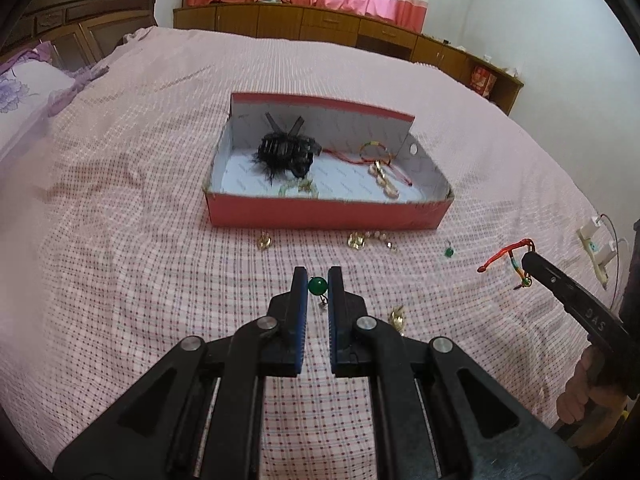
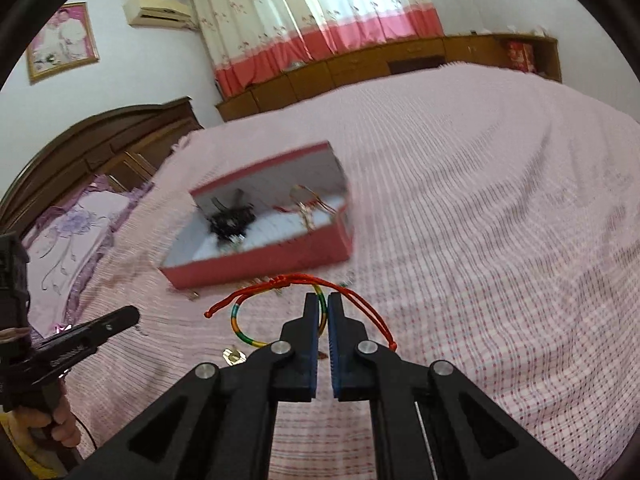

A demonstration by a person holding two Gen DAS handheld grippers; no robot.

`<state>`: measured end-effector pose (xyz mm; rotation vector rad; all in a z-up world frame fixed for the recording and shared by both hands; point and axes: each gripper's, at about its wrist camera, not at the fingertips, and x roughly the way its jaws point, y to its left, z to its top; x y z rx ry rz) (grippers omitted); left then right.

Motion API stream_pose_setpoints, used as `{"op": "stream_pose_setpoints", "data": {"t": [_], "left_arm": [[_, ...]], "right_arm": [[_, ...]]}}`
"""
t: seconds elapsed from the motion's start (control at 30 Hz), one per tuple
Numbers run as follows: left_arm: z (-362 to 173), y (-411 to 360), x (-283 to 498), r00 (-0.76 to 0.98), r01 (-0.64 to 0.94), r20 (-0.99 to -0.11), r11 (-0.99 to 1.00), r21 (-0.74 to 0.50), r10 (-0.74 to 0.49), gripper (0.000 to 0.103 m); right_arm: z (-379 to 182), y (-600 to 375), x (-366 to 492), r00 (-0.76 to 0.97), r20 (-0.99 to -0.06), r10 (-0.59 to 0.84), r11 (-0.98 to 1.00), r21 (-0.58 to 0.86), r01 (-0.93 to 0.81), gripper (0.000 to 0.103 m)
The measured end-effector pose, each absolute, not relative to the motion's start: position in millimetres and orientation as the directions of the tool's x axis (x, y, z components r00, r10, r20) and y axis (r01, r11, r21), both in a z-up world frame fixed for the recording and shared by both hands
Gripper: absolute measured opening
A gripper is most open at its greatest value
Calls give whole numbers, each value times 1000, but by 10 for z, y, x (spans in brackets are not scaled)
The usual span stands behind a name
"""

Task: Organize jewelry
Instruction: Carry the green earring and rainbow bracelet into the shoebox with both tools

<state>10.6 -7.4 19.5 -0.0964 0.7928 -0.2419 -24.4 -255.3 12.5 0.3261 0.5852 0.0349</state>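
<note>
The left gripper (image 1: 318, 286) is squeezed tight on a little green bead earring (image 1: 318, 285). The round bead sits right between the two blue pads, near the tips, and a small metal hook hangs down under it. The right gripper (image 2: 323, 310) is pinched shut on a string bracelet (image 2: 244, 330). Part of that bracelet is a rainbow band and part is thin red cord with knots. The pads hold the rainbow part, and the red ends flop loose on both sides.

Both things are held above the pink checked bedspread (image 1: 140, 208), in front of the red cardboard box (image 1: 328, 212). The box has no lid on. Inside it lie a black fuzzy hair claw clip (image 1: 286, 152), another red string bracelet (image 1: 376, 152) and some gold bits. More gold pieces (image 1: 356, 240) and a second green earring (image 1: 449, 251) lie on the bed just in front of the box.

I think the bead is hard, smooth and very light. It is round, so it could pop out if the pads slip. Holding it at its widest part, as now, looks best. The hook is thin and might bend, so I would not pinch that. The bracelet is soft and floppy and weighs almost nothing. It will not break, but the loose cords may catch on the box wall. The thick rainbow part is the best spot to hold
</note>
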Motion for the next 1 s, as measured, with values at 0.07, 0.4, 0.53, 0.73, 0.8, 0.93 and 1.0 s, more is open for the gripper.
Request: {"op": "stream_pose_setpoints", "data": {"t": [0.07,0.4,0.53,0.73,0.8,0.93,1.0], "left_arm": [[255,-76,132,689,181,-681,968,-172,-250,1],[524,-48,321,767,198,-592,969,-149,-248,1],[583,-40,434,777,214,-571,964,-157,-265,1],[674,-52,622,805,220,-530,964,-149,-266,1],[703,-66,680,820,226,-509,965,-133,-262,1],[747,-78,775,850,219,-468,970,-105,-242,1],[757,-71,819,860,216,-448,970,-112,-243,1]], "right_arm": [[203,-2494,-224,846,-518,128,952,302,41,6],[407,-2277,13,876,-462,139,966,259,-17,6],[474,-2245,164,883,-446,144,965,261,-26,6],[602,-2201,399,903,-405,146,964,263,-38,6],[637,-2191,494,910,-389,141,964,262,-37,6],[676,-2187,636,920,-371,128,967,251,-34,6],[676,-2179,698,923,-366,124,969,245,-33,6]]}}
